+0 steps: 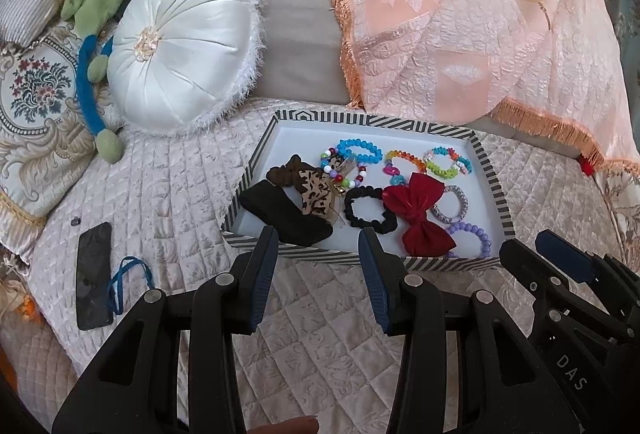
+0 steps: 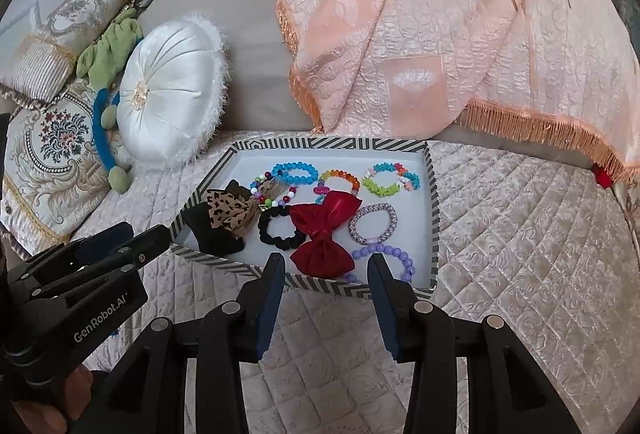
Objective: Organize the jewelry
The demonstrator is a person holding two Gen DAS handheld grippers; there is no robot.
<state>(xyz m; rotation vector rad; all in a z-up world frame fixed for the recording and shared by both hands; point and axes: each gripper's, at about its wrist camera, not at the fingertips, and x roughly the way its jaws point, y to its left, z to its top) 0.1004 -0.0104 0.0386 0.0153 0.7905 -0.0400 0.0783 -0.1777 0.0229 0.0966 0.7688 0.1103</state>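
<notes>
Jewelry's basically all sitting in the striped tray point(image 1: 490, 182) on the bed rn. Back row has the blue bead bracelet point(image 1: 359, 151), a rainbow one point(image 1: 405, 160) and a green/multicolor one point(image 1: 447, 163), all lying apart from each other, so that bit looks sorted imo. Front right has the lilac bead bracelet point(image 2: 394, 260) and a sparkly woven bangle point(image 2: 373, 223), touching but tidy enough.

Left side is the mess: leopard scrunchie point(image 1: 316, 196) piled on a black pouch thing point(image 1: 286, 214), w/ another bead bracelet tangled under it. Red bow point(image 1: 418, 212) lies over the black scrunchie point(image 1: 370, 210) too. So I'd call it maybe halfway, left half still needs spreading out.

Both grippers are just hovering at the tray's near edge, not touching anything. Left gripper point(image 1: 318, 262) has its jaws wide apart, nothing between them. Right gripper point(image 2: 326, 274) same deal, spread and empty, lined up w/ the bow.

Also a blue hair band point(image 1: 130, 284) is outside the tray next to a phone point(image 1: 94, 276), prob needs to go in.
</notes>
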